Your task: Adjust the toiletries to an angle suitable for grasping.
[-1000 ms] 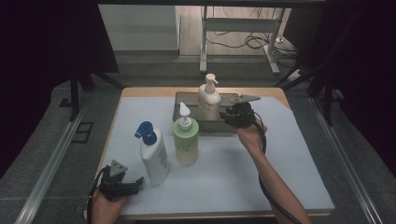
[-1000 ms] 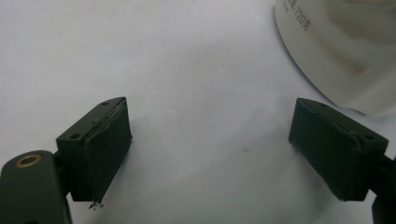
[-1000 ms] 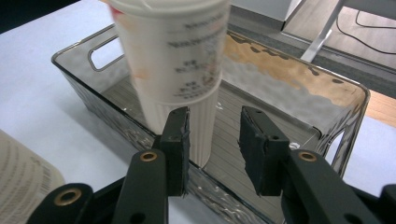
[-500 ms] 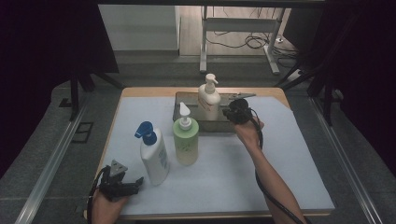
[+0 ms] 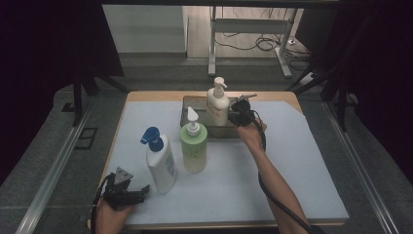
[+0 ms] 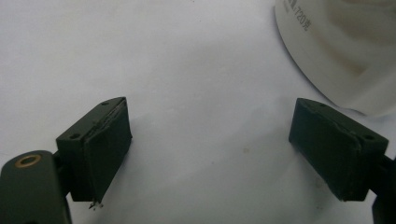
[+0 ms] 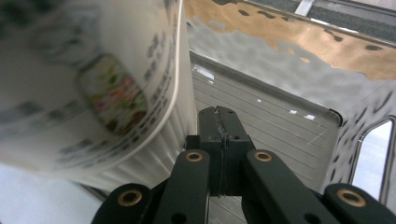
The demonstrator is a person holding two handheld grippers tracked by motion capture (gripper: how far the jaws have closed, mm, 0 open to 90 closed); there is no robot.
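A cream pump bottle (image 5: pixel 217 104) stands upright in a metal tray (image 5: pixel 189 106) at the back of the table. My right gripper (image 5: pixel 234 117) is just to the bottle's right, over the tray. In the right gripper view its jaws are pressed together with nothing between them (image 7: pixel 219 122), and the cream bottle (image 7: pixel 93 79) sits close on the left, beside the jaws. My left gripper (image 5: pixel 140 191) rests near the front left edge, open (image 6: pixel 210 154) over the white mat. A white bottle with a blue pump (image 5: pixel 160 163) stands just beyond it, its base (image 6: pixel 341 46) showing at the top right.
A green pump bottle (image 5: pixel 194 145) stands upright on the white mat (image 5: pixel 292 165), in front of the tray. The tray's ribbed floor (image 7: pixel 271 126) lies under the right jaws. The wooden table edge (image 5: pixel 160 96) runs behind the mat, with a metal frame and cables beyond.
My right gripper has shifted slightly left, closer to the cream bottle in the tray. The left gripper and the three bottles have stayed put.
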